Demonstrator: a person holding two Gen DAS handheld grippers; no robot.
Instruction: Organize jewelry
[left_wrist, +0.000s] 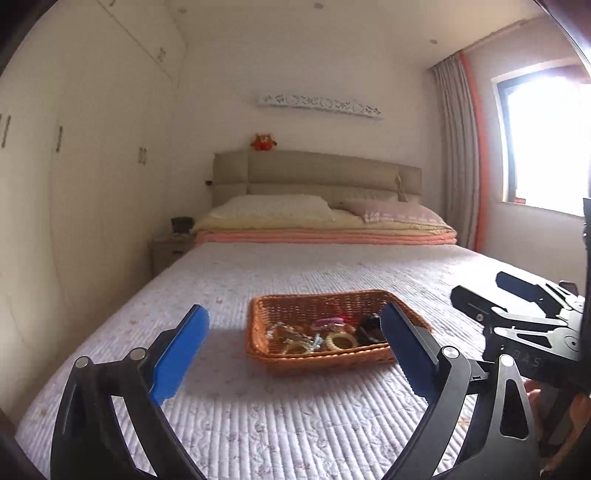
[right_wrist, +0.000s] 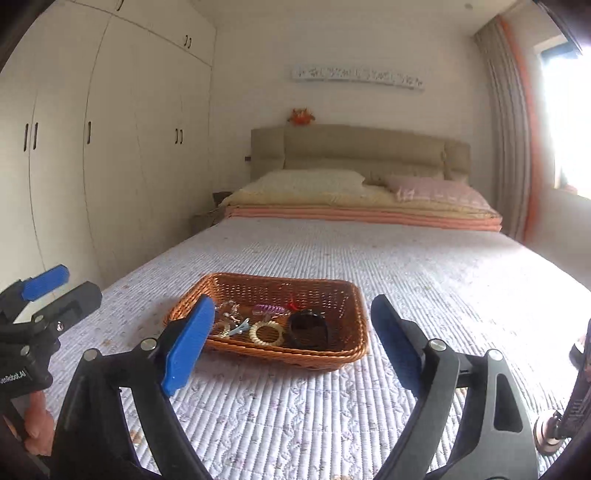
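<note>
Jewelry sits heaped in the near half of a woven basket (left_wrist: 338, 325) on the bed (left_wrist: 258, 424): a pale ring-shaped bracelet (right_wrist: 266, 333), a dark chunky piece (right_wrist: 308, 326) to its right, a purple coil (right_wrist: 269, 308) farther back, and a tangle of small clips at the left; the far half of the basket is bare. Both grippers hang over the near quilt pointing at it; the left gripper (left_wrist: 295, 354) has its fingers spread wide with nothing between them, and the right gripper (right_wrist: 291, 347) likewise, empty. The basket lies straight ahead of both, its long axis running left to right; neither hand looks clearly nearer, though the dark piece lies toward the right one and the clips toward the left. The quilt is soft and ridged; wardrobes line the left wall, a bright window the right, pillows and headboard far.
</note>
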